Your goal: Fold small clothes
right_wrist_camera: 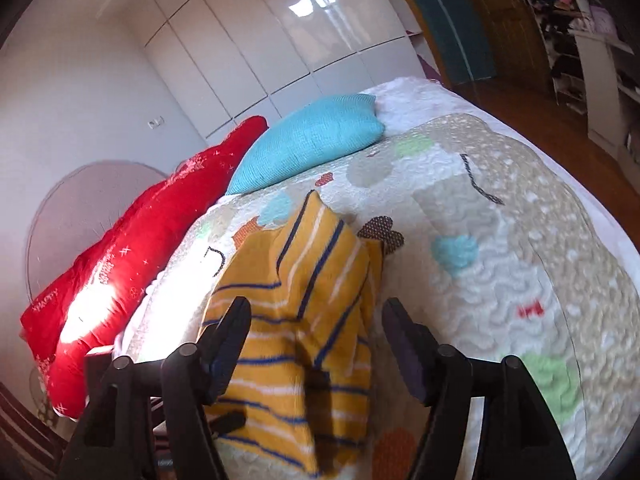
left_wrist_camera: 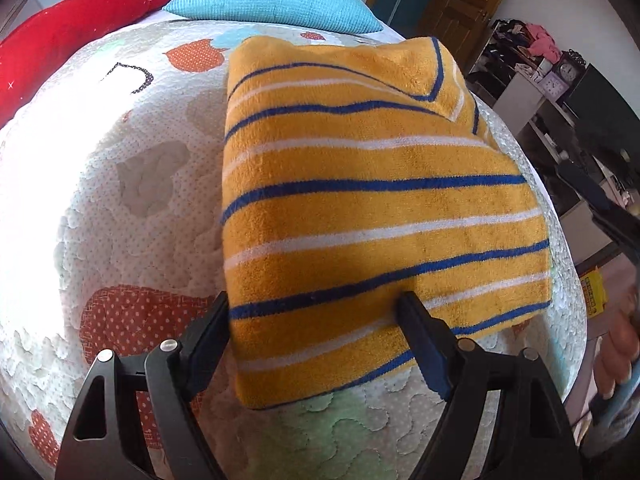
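- Left gripper point(left_wrist_camera: 316, 304) is spread wide over the near edge of the folded yellow striped garment point(left_wrist_camera: 376, 216), holding nothing I can see.
- Right gripper point(right_wrist_camera: 316, 312) is wide too, above the garment, view's blurry.
- Garment sits by the quilt's point(left_wrist_camera: 132, 184) right edge; plenty of bare quilt on its left.
- Red pillow point(right_wrist_camera: 132, 256), teal pillow point(right_wrist_camera: 316, 136), white wardrobe point(right_wrist_camera: 280, 48) behind.
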